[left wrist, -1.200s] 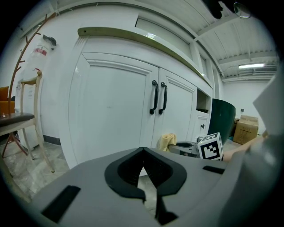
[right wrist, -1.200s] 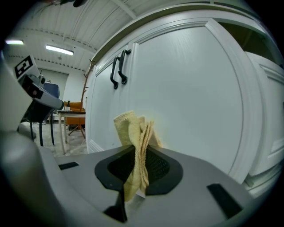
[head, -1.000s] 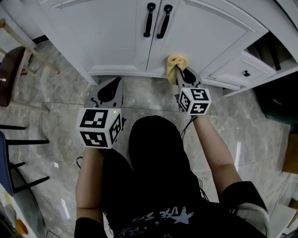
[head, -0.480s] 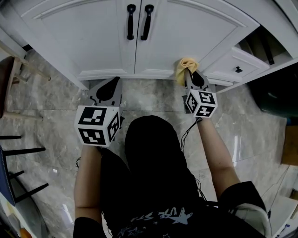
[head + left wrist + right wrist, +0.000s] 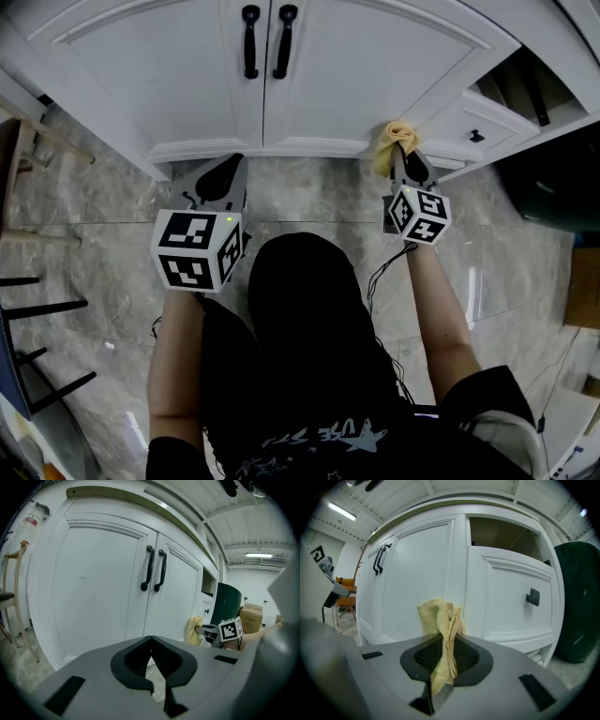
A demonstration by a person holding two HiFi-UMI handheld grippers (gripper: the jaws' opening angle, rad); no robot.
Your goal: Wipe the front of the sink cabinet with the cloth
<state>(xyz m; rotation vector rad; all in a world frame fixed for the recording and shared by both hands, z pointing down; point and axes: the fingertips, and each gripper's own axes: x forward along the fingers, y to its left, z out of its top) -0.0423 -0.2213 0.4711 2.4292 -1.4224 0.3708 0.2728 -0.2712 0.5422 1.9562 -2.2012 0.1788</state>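
Moved right along the base since 1 s ago: right gripper (image 5: 405,161) now at cabinet (image 5: 366,66) front's bottom-right corner, by drawer (image 5: 469,127). Jaws clamped on cloth (image 5: 391,142); cloth sticks past the tips and touches the front. Left gripper (image 5: 223,178) closed, empty, low before left door (image 5: 150,75).

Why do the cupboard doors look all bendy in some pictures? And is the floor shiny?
Left gripper view: the wide-angle lens bows the cabinet doors and blacks out the corners. Right gripper view: same bowing, while the cloth in the right gripper looks fairly sharp. Head view: much less bending, and pale glare streaks on the floor.
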